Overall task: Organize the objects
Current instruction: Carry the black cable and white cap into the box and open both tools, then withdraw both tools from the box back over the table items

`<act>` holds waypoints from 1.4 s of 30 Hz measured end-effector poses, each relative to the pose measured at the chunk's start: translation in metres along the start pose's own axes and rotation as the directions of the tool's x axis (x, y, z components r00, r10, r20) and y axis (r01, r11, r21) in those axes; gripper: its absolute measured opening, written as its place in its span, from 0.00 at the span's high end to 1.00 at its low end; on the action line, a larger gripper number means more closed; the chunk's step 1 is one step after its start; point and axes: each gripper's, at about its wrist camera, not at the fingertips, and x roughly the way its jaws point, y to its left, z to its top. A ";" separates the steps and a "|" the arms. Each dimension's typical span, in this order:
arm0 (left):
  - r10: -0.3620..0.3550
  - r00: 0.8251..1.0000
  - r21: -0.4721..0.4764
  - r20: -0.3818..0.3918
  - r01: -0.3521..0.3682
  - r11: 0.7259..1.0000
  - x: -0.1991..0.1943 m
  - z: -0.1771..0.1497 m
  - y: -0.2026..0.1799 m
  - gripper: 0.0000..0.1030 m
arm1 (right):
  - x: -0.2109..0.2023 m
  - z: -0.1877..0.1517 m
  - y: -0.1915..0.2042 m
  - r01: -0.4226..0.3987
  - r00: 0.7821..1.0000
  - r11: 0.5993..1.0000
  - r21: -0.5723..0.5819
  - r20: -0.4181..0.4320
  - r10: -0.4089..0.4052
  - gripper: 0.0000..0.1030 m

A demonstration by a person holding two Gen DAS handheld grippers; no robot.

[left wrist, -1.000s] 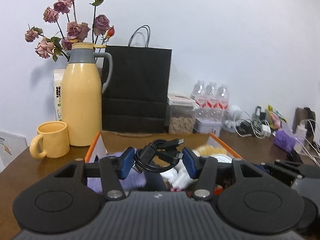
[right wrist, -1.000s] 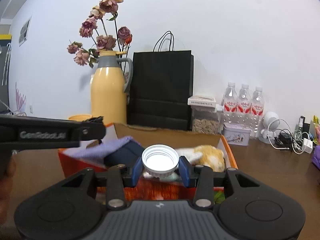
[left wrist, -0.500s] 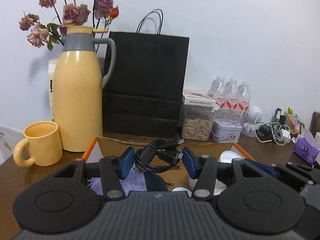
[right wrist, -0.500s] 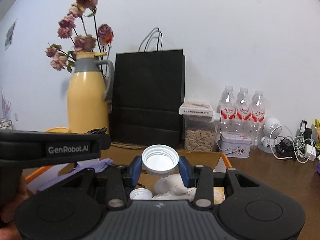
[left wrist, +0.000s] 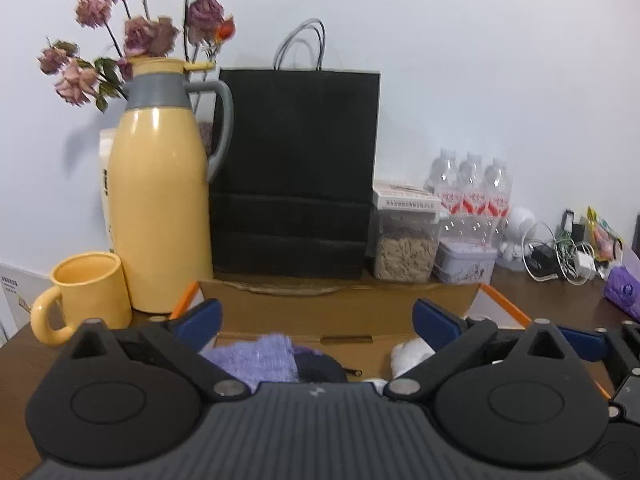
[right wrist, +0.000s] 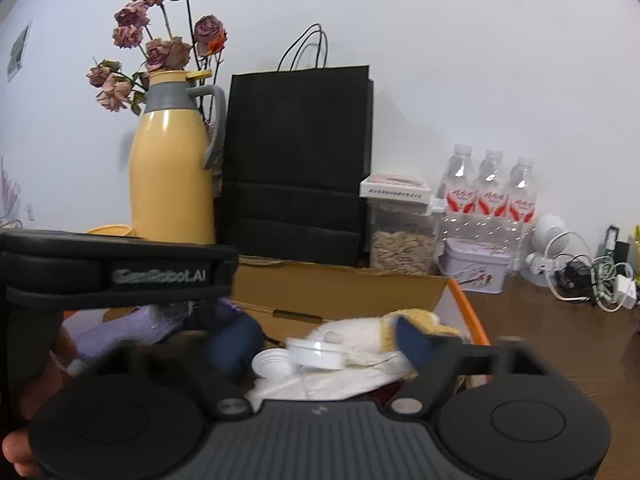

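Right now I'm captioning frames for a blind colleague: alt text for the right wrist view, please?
The right gripper, jaws opening with nothing between them, hovers over a cardboard box holding white lids and cloths. A yellow jug and black bag stand behind.

Your left gripper (left wrist: 316, 318) hangs over the cardboard box (left wrist: 340, 300), its jaws opening with nothing between them. Inside the box, a purple cloth (left wrist: 256, 356) lies on the left and something white (left wrist: 412, 354) on the right. Just left of the box stand the yellow jug (left wrist: 160, 208) and the yellow mug (left wrist: 86, 292); behind it, the black bag (left wrist: 296, 172).
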 end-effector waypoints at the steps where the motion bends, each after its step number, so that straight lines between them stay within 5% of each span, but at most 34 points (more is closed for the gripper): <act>1: 0.009 1.000 0.003 -0.002 -0.009 1.000 0.000 0.001 -0.001 0.00 | -0.001 0.000 0.000 0.007 1.000 1.000 0.001 0.004 -0.007 0.00; 13: 0.021 1.000 -0.004 -0.009 -0.021 1.000 -0.001 0.000 -0.002 0.00 | -0.002 0.000 -0.004 0.018 1.000 1.000 0.017 -0.010 -0.018 0.00; 26: -0.012 0.995 -0.063 0.098 0.018 0.998 -0.047 -0.007 0.001 0.00 | -0.035 -0.004 -0.012 0.007 1.000 1.000 0.003 0.012 -0.007 0.00; 42: -0.053 0.998 0.010 0.014 0.053 0.999 -0.089 -0.041 0.013 0.00 | -0.085 -0.047 -0.035 -0.004 0.999 1.000 -0.028 -0.053 0.003 0.00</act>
